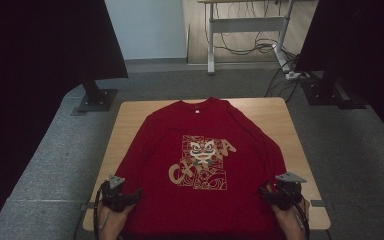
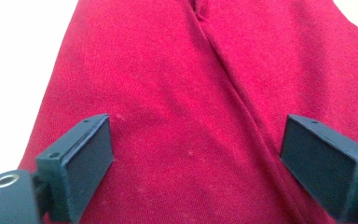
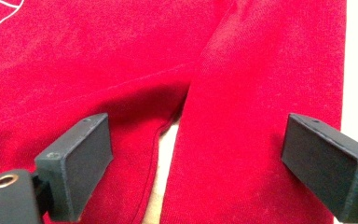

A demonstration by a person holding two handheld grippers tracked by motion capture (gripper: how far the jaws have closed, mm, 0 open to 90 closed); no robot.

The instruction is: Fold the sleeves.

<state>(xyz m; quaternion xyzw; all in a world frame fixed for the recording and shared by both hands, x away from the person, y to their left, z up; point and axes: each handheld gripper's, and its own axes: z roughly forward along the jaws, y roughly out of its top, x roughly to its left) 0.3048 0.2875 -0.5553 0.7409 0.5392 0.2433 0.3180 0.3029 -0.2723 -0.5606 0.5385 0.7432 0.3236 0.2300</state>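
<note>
Grey carpet floor (image 1: 360,150) surrounds the wooden table (image 1: 125,125); a desk frame (image 1: 245,25) with tangled cables (image 1: 245,47) stands top centre, dark panels (image 1: 40,45) at both upper corners.

black tongs (image 1: 122,196), grey plates, trailing cables

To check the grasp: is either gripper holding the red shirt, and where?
Nothing is held. Left gripper and right gripper hover over the red shirt, jaws open.

The shirt (image 1: 200,165) lay flat on the tabletop (image 1: 130,112), collar at the far edge, hem at the near edge. The left claw (image 1: 122,196) stood at its near left corner, the right claw (image 1: 275,192) at its near right, both over fabric.
</note>
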